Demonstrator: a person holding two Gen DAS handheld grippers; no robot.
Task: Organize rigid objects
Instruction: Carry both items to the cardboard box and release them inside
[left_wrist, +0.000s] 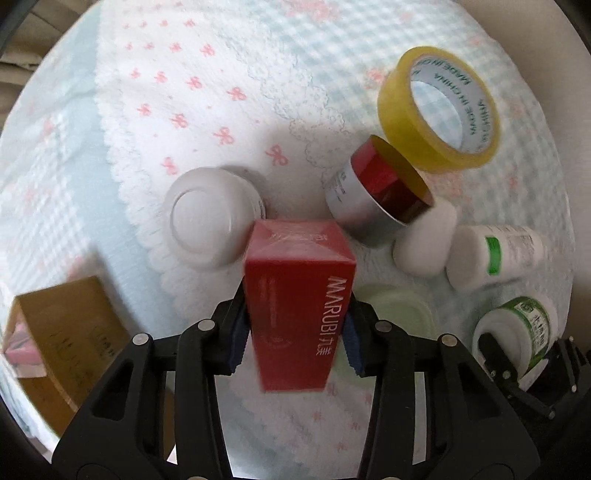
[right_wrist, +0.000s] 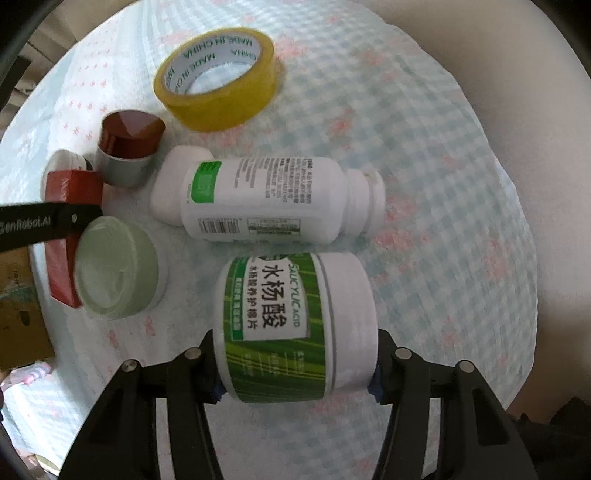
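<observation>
A: What was held by the left hand-held gripper (left_wrist: 295, 343)?

B: A tall red cardboard box (left_wrist: 297, 306) with white lettering was pinched upright between its blue pads, above the checked cloth covering the desk (left_wrist: 221, 74).

A: And the right hand-held gripper (right_wrist: 295, 373)?

B: A white round jar with a green label (right_wrist: 295, 328) was clamped on its side between the fingers.

A: What was seen on the desk?

B: A yellow roll of tape (right_wrist: 218, 77), a silver jar with a red lid (right_wrist: 127, 147), a white pill bottle (right_wrist: 266, 199) lying down and a pale green lidded tub (right_wrist: 116, 266) were grouped close together.
</observation>
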